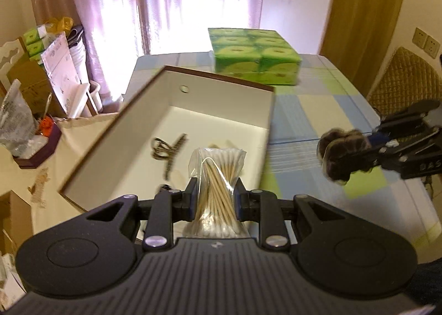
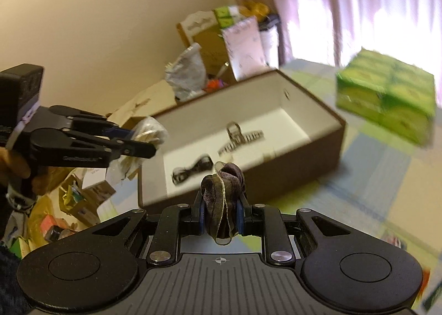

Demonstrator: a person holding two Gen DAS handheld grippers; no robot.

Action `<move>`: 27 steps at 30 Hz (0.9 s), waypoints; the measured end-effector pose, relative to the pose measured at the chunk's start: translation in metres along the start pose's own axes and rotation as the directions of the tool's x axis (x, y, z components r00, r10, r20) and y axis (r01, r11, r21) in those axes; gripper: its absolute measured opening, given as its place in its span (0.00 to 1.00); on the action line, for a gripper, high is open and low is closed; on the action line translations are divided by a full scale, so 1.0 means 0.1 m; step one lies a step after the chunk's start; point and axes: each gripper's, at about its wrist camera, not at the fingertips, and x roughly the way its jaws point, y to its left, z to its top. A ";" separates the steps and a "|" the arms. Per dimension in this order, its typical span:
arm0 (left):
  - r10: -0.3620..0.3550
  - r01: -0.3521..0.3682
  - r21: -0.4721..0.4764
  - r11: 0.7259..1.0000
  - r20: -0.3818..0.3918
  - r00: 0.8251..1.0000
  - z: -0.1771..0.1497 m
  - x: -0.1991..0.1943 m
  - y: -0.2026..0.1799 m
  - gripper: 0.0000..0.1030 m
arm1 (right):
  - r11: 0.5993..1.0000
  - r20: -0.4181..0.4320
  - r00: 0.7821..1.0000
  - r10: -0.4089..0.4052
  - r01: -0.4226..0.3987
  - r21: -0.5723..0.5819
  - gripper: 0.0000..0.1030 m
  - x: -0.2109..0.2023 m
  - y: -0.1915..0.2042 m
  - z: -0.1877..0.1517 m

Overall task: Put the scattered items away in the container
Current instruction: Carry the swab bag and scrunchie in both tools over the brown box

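Note:
My left gripper point(image 1: 215, 194) is shut on a clear bag of cotton swabs point(image 1: 218, 174), held over the near end of the open box point(image 1: 221, 99). The box is white inside with brown walls and holds a dark hair claw clip point(image 1: 168, 149) and a small dark item point(image 2: 192, 168). My right gripper point(image 2: 221, 208) is shut on a dark velvet scrunchie point(image 2: 222, 185), in the air just before the box's near wall point(image 2: 248, 185). In the left wrist view the right gripper point(image 1: 345, 159) with the scrunchie point(image 1: 342, 154) hangs to the right of the box, above the checked tablecloth.
A green pack of tissues point(image 1: 254, 55) stands on the table behind the box. Cardboard boxes, bags and papers point(image 1: 55, 71) crowd the left side beyond the table edge. A quilted chair back point(image 1: 403, 80) is at the right. A hand point(image 2: 16, 168) holds the left gripper's handle.

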 end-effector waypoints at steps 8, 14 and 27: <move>-0.037 0.038 0.017 0.999 -0.038 0.999 0.13 0.27 0.48 0.20 | 0.994 -0.036 0.999 0.000 -0.004 -0.112 0.23 0.52 0.15 0.41; -0.103 0.114 0.092 0.989 -0.116 0.988 0.11 0.51 0.63 0.20 | 0.989 -0.151 0.988 -0.013 -0.010 -0.148 0.23 0.99 0.23 0.46; -0.188 0.283 0.234 0.930 -0.360 0.914 -0.04 1.16 0.64 0.20 | 0.976 -0.409 0.901 -0.142 0.058 -0.209 0.23 1.85 0.24 0.50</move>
